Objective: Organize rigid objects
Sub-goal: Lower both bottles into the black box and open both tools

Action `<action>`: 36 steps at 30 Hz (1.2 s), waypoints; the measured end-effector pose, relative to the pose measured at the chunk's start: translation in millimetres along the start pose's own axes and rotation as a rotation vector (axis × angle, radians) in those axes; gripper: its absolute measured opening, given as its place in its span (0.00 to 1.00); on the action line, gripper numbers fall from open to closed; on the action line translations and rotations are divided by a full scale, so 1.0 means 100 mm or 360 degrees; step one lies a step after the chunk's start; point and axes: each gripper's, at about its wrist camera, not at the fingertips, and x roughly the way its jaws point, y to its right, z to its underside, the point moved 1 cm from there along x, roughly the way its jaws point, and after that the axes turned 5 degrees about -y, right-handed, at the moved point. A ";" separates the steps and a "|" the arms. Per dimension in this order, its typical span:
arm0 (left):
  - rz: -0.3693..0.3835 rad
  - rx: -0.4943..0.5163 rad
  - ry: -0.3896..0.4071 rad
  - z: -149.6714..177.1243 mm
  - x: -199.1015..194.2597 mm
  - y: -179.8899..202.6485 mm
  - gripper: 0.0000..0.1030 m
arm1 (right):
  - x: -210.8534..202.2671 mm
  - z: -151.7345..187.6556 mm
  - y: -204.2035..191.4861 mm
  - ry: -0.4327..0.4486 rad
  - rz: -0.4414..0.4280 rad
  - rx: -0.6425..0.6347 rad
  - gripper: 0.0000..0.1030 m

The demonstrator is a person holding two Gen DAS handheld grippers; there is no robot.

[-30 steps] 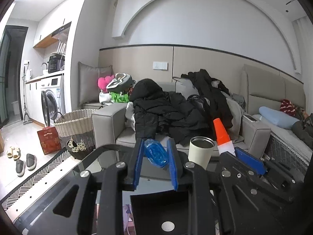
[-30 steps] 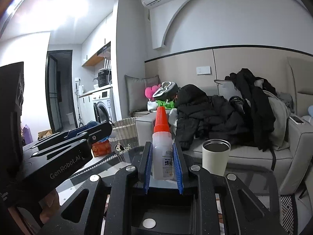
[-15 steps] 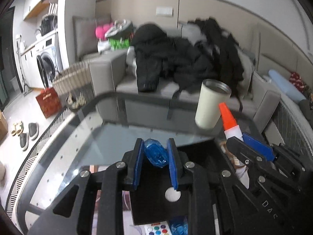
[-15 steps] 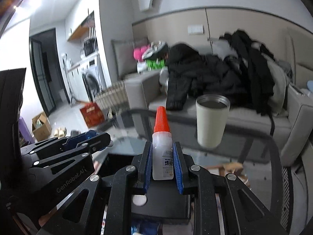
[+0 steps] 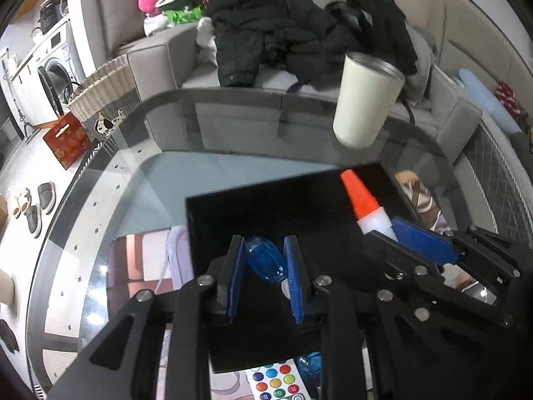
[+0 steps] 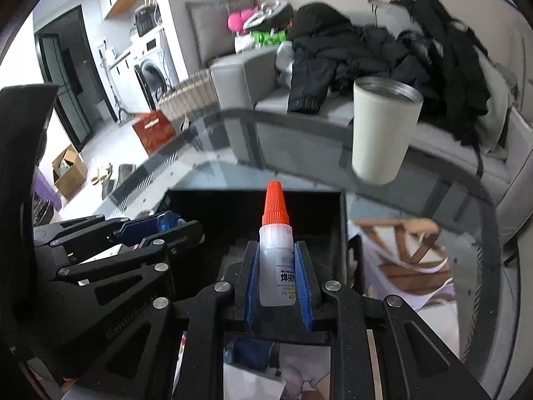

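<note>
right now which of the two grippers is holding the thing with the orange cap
The right gripper: it holds the white glue bottle with the orange cone cap. The left gripper is shut on a small translucent blue object.

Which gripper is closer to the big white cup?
Right. The right gripper, holding the glue bottle, sits just below the white cup. The left gripper, holding a blue piece, is further to the cup's left.

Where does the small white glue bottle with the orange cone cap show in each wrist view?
Left wrist view: the white glue bottle with orange cone cap sits right of centre, over the black box.
Right wrist view: bottle at lower centre.
Shared landmark: the cream metal-rimmed tumbler, upper right in both.
</note>
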 end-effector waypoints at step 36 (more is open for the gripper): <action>0.0041 -0.0078 -0.0049 0.04 0.08 -0.07 0.32 | 0.16 0.09 0.03 -0.0152 -0.0049 0.0064 0.21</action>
